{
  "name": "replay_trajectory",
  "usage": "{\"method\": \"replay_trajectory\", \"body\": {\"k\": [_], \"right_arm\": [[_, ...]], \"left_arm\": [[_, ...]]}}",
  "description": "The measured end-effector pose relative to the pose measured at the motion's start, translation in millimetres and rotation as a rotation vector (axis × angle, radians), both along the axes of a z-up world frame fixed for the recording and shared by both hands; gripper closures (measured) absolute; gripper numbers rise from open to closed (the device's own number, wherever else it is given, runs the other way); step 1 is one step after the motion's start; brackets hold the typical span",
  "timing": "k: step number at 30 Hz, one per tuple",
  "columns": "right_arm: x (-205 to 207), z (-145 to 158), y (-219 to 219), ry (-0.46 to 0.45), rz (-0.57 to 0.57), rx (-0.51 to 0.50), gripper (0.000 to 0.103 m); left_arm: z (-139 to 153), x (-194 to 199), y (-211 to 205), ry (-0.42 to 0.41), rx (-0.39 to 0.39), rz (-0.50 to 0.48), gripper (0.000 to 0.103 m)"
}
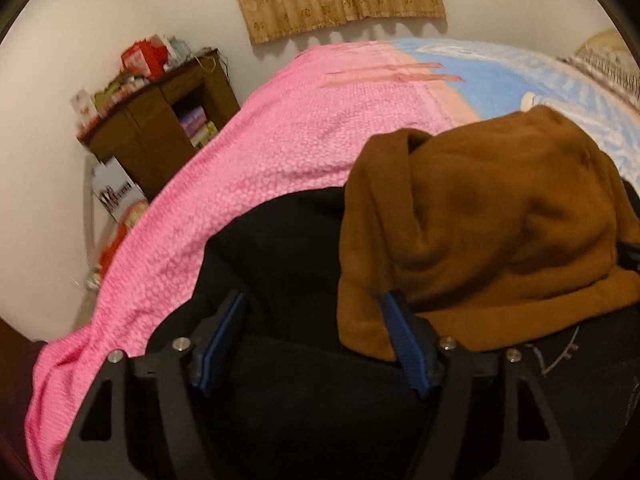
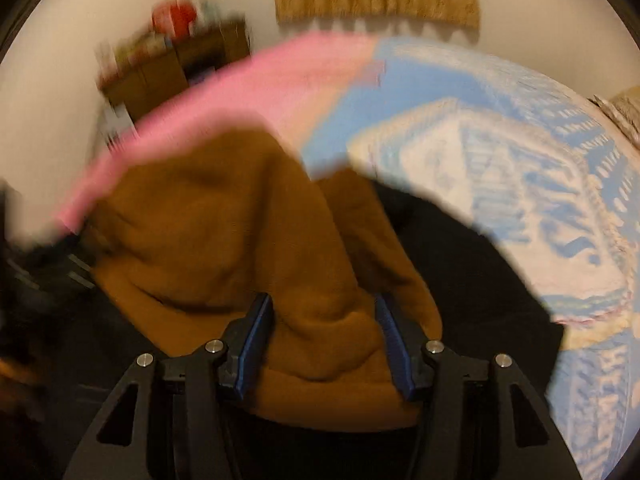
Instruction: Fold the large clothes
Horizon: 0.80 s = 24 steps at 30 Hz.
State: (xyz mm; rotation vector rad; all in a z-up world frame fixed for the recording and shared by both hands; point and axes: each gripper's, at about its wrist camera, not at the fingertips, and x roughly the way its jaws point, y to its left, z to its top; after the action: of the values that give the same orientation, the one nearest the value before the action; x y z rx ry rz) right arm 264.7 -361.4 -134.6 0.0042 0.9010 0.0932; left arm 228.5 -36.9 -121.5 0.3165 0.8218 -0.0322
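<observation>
Left wrist view
- Left gripper [image 1: 316, 312]: jaws wide apart at lower centre, nothing between them.
- Black garment [image 1: 280, 248]: spread under the gripper, lower half of frame.
- Brown hood [image 1: 480, 224]: heaped right of centre on the black garment, draping the right finger [image 1: 404, 340].
- Pink blanket [image 1: 260, 140]: fills the left and centre.
- Wooden cabinet [image 1: 160, 120]: upper left.

Right wrist view (blurred)
- Right gripper [image 2: 324, 320]: jaws spread wide at lower centre, brown hood [image 2: 224, 240] bulging between them, not pinched.
- Blue-and-white blanket [image 2: 520, 180]: right side.
</observation>
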Motion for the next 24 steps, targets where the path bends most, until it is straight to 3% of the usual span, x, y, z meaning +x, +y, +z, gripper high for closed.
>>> {"method": "replay_trajectory", "body": {"k": [1, 5, 8, 10, 12, 14, 16, 22, 24], "right_arm": [[1, 0, 4, -0.031, 0.017, -0.034, 0.043], [7, 1, 10, -0.003, 0.02, -0.08, 0.041], [-11, 25, 4, 0.004, -0.03, -0.056, 0.041], [-55, 61, -17, -0.096, -0.08, 0.03, 0.041], [-94, 88, -34, -0.166, -0.1, 0.087, 0.041], [-149, 112, -52, -0.233, -0.141, 0.119, 0.04], [-199, 128, -68, -0.286, -0.184, 0.148, 0.04], [-360, 165, -93, -0.454, -0.272, 0.189, 0.038], [-394, 170, -93, -0.462, -0.259, 0.194, 0.029]], "left_arm": [[-1, 4, -1, 0.002, 0.015, 0.006, 0.027], [-1, 8, -3, -0.001, 0.026, 0.016, 0.022], [23, -11, 15, -0.046, -0.094, -0.039, 0.026], [44, -36, 33, -0.124, -0.167, -0.064, 0.026], [65, -65, 59, -0.185, -0.209, -0.075, 0.013], [82, -94, 90, -0.21, -0.268, -0.072, 0.005], [94, -132, 130, -0.215, -0.332, -0.065, 0.005], [98, -230, 197, -0.255, -0.328, -0.079, 0.005], [91, -254, 209, -0.215, -0.337, -0.105, 0.005]]}}
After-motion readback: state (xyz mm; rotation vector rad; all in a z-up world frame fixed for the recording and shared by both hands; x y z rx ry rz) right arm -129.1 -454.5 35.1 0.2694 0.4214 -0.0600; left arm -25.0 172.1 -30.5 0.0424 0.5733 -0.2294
